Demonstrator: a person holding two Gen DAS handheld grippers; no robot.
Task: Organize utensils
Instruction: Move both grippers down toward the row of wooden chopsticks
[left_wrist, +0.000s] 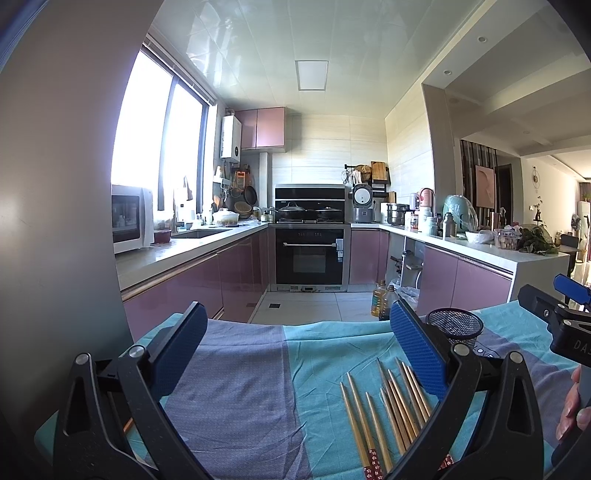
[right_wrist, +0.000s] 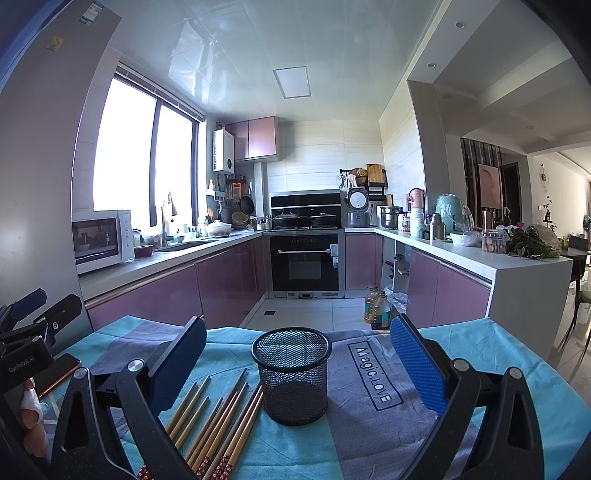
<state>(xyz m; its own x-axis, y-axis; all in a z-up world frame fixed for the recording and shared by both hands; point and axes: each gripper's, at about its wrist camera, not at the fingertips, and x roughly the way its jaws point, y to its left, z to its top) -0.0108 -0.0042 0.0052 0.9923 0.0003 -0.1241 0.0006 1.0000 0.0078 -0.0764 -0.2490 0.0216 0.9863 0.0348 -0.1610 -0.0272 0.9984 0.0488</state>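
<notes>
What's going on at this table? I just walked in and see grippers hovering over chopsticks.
A person holds a two-finger gripper in each hand above a table covered with a teal and purple cloth. Both the left gripper and the right gripper are open and hold nothing. A bunch of wooden chopsticks with red patterned ends lies loose on the cloth, beside an upright black wire-mesh cup that looks empty. No chopstick has been picked up yet.
</notes>
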